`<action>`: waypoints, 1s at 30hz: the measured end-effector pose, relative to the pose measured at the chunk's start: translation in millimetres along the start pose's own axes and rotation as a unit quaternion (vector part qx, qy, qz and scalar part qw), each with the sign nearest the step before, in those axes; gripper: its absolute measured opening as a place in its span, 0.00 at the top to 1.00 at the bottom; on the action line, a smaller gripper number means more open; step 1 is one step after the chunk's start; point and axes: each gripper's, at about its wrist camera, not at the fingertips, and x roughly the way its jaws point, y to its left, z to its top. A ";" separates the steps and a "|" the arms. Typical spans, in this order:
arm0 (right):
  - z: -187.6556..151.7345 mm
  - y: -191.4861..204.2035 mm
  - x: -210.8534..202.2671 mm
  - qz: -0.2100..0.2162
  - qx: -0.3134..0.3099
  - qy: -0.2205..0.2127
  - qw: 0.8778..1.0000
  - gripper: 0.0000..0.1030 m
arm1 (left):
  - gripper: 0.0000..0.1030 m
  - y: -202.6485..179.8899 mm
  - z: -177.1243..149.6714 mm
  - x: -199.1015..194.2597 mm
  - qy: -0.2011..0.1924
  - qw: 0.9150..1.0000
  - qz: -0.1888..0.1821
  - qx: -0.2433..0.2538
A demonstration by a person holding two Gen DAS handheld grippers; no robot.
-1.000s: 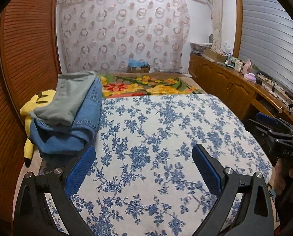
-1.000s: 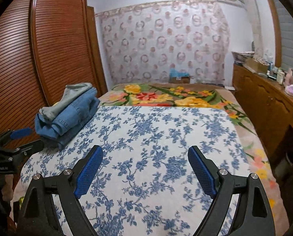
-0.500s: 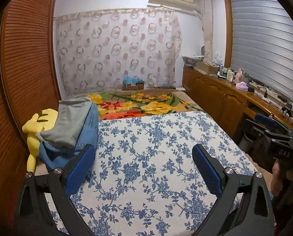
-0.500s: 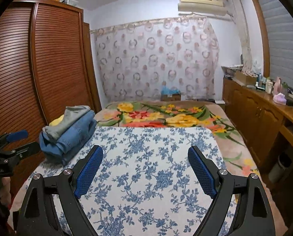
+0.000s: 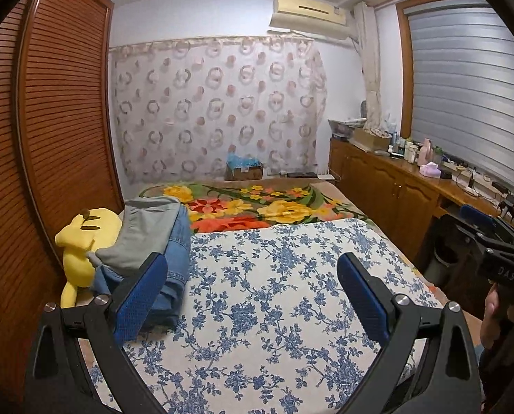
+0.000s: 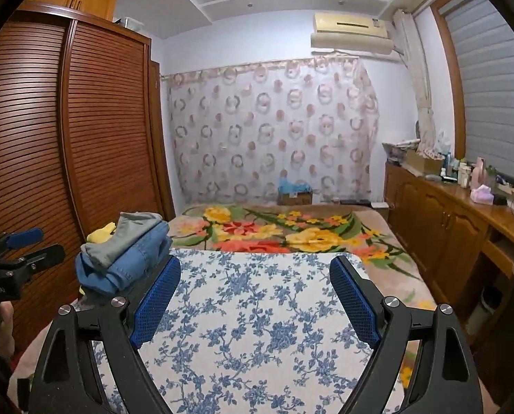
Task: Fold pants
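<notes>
Both claws, left claw (image 5: 251, 270) and right claw (image 6: 255, 276), are held released above the bed (image 5: 274, 296); folded pants (image 5: 153, 241) are stacked at its left edge.

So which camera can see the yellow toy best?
The left wrist view: the yellow plush toy shows its head and body beside the folded pants. In the right wrist view only a small yellow bit peeks out behind the pile.

Both views forward, sharing floral bed (image 5: 274, 293).
</notes>
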 end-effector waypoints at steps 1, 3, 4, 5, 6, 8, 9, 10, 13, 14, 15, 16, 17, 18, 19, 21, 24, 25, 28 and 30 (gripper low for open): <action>-1.0 0.4 0.7 0.000 0.001 0.000 1.000 0.13 | 0.04 0.5 -0.7 -0.1 0.000 1.000 0.001 -0.001; -3.0 1.3 1.5 0.001 0.001 -0.001 1.000 0.13 | 0.04 1.2 -1.7 -0.3 0.000 1.000 0.004 -0.002; -3.2 1.4 1.6 0.001 0.001 -0.001 1.000 0.13 | 0.04 2.0 -2.4 -0.7 0.000 1.000 0.005 -0.002; -3.9 1.5 2.8 0.002 0.001 -0.001 1.000 0.13 | 0.04 2.5 -2.6 -1.0 0.000 1.000 0.006 -0.002; -3.8 1.5 3.6 0.002 0.000 -0.001 1.000 0.13 | 0.04 3.4 -2.7 -0.8 0.000 1.000 0.007 -0.003; -4.6 1.2 5.4 0.002 0.001 -0.001 1.000 0.13 | 0.04 3.7 -2.6 -1.0 0.000 1.000 0.007 -0.004; -4.1 1.5 3.8 0.002 0.001 -0.001 1.000 0.13 | 0.04 4.6 -2.9 -1.0 0.000 1.000 0.007 -0.005; -4.2 1.5 3.9 0.002 0.001 -0.001 1.000 0.13 | 0.04 5.0 -3.1 -0.9 0.000 1.000 0.007 -0.005; -4.1 1.8 3.2 0.003 -0.001 0.000 1.000 0.13 | 0.04 5.4 -2.9 -1.0 0.000 1.000 0.007 -0.005; -3.5 2.0 3.2 0.003 -0.001 0.000 1.000 0.13 | 0.04 5.3 -2.9 -0.9 0.000 1.000 0.007 -0.005; -3.5 2.0 4.1 0.004 -0.001 0.000 1.000 0.13 | 0.04 5.8 -2.9 -0.9 0.001 1.000 0.007 -0.005; -3.7 1.7 3.9 0.004 -0.001 0.000 1.000 0.13 | 0.04 5.6 -2.9 -1.0 0.000 1.000 0.007 -0.005; -3.7 1.7 4.0 0.004 -0.001 0.000 1.000 0.13 | 0.04 5.6 -2.8 -1.0 0.000 1.000 0.007 -0.004; -3.6 1.4 5.0 0.004 -0.001 0.000 1.000 0.13 | 0.04 6.1 -2.9 -1.1 0.000 1.000 0.007 -0.005; -3.8 1.8 4.2 0.004 -0.001 0.000 1.000 0.13 | 0.04 5.8 -2.8 -1.0 0.000 1.000 0.007 -0.005; -3.9 2.0 4.2 0.004 -0.001 0.000 1.000 0.13 | 0.04 5.6 -2.7 -1.1 0.000 1.000 0.007 -0.005; -4.1 1.2 3.4 0.004 -0.002 0.000 1.000 0.13 | 0.04 5.5 -2.8 -1.1 0.000 1.000 0.007 -0.004; -4.5 0.5 2.9 0.005 -0.002 0.000 1.000 0.13 | 0.04 5.5 -2.7 -1.2 0.000 1.000 0.007 -0.005; -4.3 0.6 3.1 0.006 -0.002 0.000 1.000 0.13 | 0.04 6.2 -2.9 -1.1 0.000 1.000 0.007 -0.005; -3.9 0.4 3.3 0.007 -0.002 0.000 1.000 0.13 | 0.04 6.2 -2.9 -0.8 0.000 1.000 0.007 -0.005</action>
